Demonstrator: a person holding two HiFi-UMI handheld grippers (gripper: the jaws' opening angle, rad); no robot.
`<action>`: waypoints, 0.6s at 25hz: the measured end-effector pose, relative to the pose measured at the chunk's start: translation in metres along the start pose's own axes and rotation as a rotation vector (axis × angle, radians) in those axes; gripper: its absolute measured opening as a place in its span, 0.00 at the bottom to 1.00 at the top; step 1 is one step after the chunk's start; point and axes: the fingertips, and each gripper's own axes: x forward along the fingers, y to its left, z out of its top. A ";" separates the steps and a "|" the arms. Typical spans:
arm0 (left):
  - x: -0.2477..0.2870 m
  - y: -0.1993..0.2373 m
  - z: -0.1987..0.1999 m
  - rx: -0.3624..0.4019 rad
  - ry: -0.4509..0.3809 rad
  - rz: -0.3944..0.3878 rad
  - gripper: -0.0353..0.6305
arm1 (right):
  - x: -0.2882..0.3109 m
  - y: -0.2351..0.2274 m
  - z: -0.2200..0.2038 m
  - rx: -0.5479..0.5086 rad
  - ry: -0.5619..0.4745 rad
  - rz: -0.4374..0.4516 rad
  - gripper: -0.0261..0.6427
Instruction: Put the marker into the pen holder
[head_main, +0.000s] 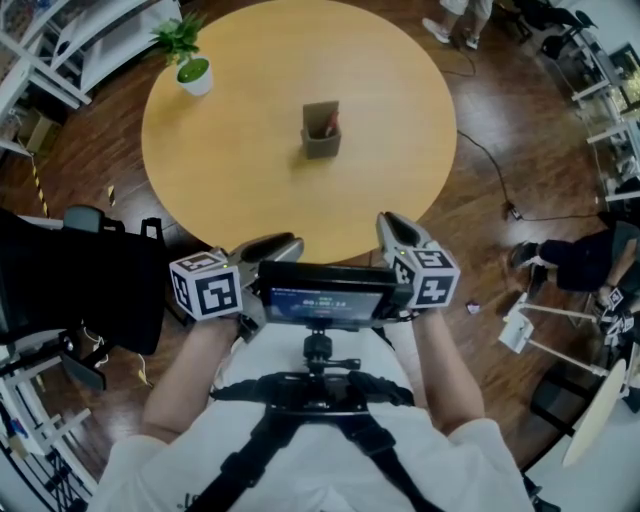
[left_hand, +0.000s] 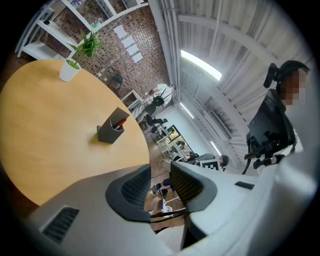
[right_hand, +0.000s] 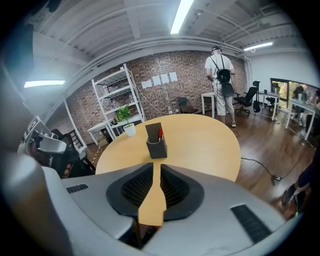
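— Table (head_main: 230, 150)?
— Pale wood, smooth, matt.
— Pen holder (head_main: 320, 143) at the table's middle?
— Dull grey, plastic by the look.
— Floor (head_main: 470, 230) round the table?
— Dark wooden boards, glossy.
— Pot (head_main: 196, 78) at the table's edge?
— White, smooth.
— Right gripper (right_hand: 156, 167)?
— Smooth grey plastic shell; dark, ribbed, matt pads (right_hand: 136, 187).

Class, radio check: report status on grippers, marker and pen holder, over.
Left gripper open, empty. Right gripper jaws narrowly apart, empty. Red marker already in pen holder at table centre. Path clear; potted plant sits off at the rim.
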 end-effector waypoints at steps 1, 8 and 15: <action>0.000 0.000 -0.001 -0.001 0.003 0.001 0.23 | -0.003 0.000 -0.001 0.004 -0.002 -0.001 0.12; -0.001 0.002 0.002 0.002 0.014 0.017 0.23 | -0.010 -0.002 -0.006 0.002 0.007 -0.021 0.08; -0.003 0.004 0.000 -0.007 0.022 0.030 0.23 | -0.015 0.010 -0.006 -0.002 -0.013 0.001 0.06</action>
